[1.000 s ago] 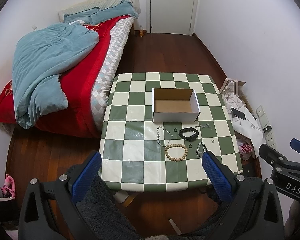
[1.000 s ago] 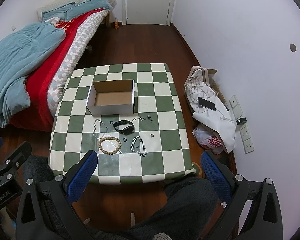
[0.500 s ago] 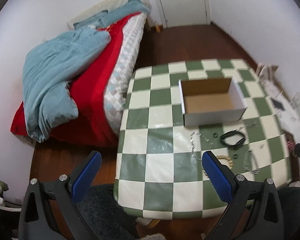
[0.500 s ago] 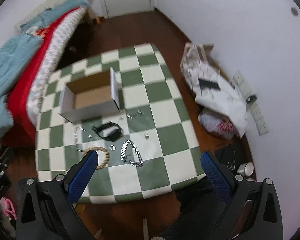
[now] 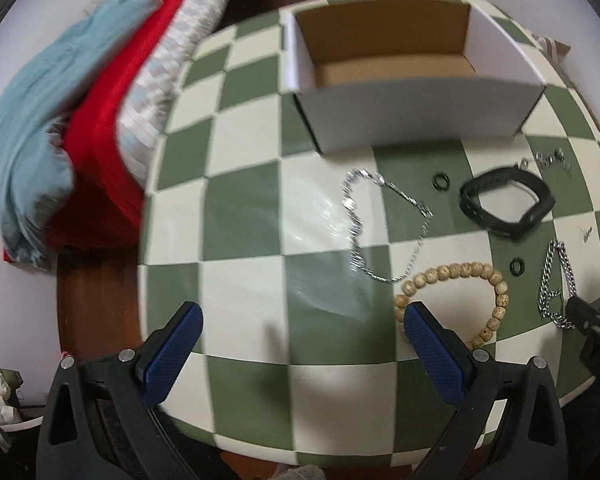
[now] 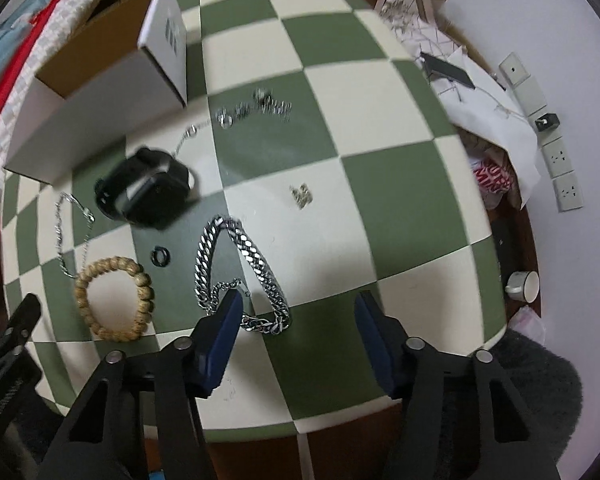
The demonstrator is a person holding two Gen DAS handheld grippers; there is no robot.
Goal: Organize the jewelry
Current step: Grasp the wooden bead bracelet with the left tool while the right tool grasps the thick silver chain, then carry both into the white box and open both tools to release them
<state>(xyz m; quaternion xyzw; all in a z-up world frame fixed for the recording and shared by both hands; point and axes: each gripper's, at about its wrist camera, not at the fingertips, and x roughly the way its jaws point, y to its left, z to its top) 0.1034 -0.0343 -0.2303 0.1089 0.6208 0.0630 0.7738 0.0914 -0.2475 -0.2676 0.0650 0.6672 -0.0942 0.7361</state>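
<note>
Right wrist view: right gripper (image 6: 298, 312) spread over the chain bracelet (image 6: 240, 272) near the tabletop's front edge, likely lining up a grab; left gripper (image 5: 300, 324) spread, empty; box (image 5: 412, 80) waits behind.

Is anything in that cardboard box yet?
Empty as far as visible: the box shows bare brown floor, though its near wall hides a strip. The jewelry lies outside on the table.
</note>
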